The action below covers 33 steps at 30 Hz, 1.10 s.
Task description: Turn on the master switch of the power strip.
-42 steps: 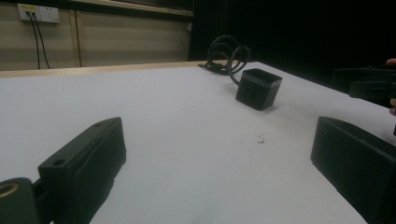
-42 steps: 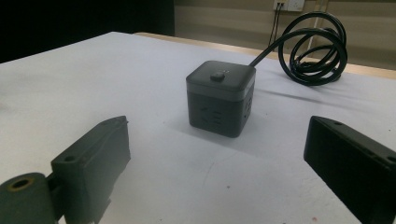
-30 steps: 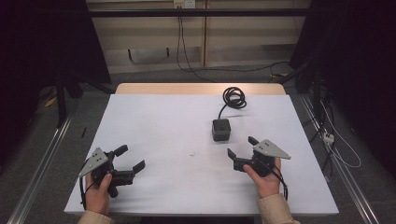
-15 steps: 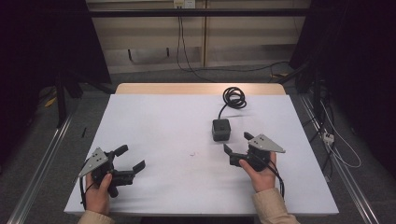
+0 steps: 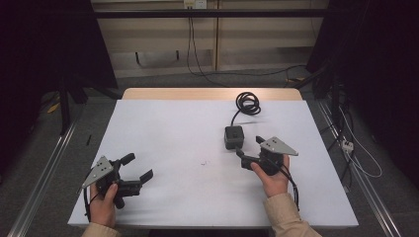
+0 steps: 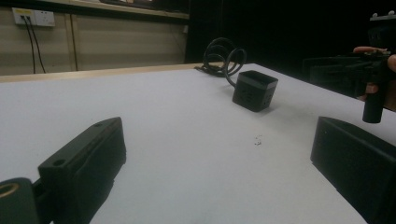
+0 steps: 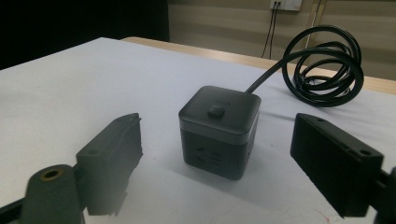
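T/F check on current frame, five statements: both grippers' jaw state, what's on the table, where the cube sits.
1. The right gripper is open, the black socket cube just ahead of its jaws. True.
2. The left gripper is shut on the cube. False: it is open and holds nothing, far from the cube.
3. The cube's cable lies coiled near the far edge of the table. True.
4. The cube lies on its side, button facing the person. False: it sits upright, button on top.
5. The cube is on the left gripper's side of the table. False: on the right gripper's side.
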### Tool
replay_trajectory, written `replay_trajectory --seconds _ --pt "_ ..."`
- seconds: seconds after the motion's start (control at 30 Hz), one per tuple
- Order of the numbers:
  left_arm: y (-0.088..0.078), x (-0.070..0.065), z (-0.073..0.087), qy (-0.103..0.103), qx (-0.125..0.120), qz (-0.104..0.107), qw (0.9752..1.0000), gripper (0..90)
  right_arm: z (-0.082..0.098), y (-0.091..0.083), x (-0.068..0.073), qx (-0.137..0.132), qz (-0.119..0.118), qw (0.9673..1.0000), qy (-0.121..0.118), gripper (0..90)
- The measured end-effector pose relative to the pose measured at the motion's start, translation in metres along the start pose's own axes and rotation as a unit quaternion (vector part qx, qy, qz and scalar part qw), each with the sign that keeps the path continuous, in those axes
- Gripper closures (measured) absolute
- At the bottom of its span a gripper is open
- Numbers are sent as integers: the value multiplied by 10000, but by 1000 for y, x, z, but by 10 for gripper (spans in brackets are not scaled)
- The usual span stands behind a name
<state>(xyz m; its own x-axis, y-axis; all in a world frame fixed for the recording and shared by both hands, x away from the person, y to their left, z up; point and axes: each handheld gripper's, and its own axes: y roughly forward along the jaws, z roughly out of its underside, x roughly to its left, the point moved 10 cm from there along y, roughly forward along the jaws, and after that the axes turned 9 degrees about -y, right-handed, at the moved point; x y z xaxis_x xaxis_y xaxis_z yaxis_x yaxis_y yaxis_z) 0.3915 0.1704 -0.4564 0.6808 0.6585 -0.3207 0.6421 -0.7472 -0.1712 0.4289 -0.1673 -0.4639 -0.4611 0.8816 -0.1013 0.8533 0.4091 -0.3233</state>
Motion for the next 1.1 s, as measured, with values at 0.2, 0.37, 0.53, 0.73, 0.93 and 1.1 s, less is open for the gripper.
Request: replay_trajectory --seconds 0.2,0.37,0.53,0.73,0.93,1.1 --pt "0 0 0 8 3 9 10000 30 -4 5 0 -34 -17 10000 10 201" --pt "1 -1 0 5 3 11 10000 30 -5 10 -1 -7 11 10000 22 229" --pt "0 -1 0 2 -10 31 10000 30 -7 13 0 22 0 10000 -4 250" --pt "0 -1 -1 -10 -19 43 10000 30 -9 17 -3 29 47 10000 14 264" --pt "-1 -2 -1 9 -22 63 10000 30 -10 22 -1 62 12 10000 -43 303" --pt "0 -2 -1 3 -20 62 10000 30 -9 25 -4 47 53 9999 71 377"
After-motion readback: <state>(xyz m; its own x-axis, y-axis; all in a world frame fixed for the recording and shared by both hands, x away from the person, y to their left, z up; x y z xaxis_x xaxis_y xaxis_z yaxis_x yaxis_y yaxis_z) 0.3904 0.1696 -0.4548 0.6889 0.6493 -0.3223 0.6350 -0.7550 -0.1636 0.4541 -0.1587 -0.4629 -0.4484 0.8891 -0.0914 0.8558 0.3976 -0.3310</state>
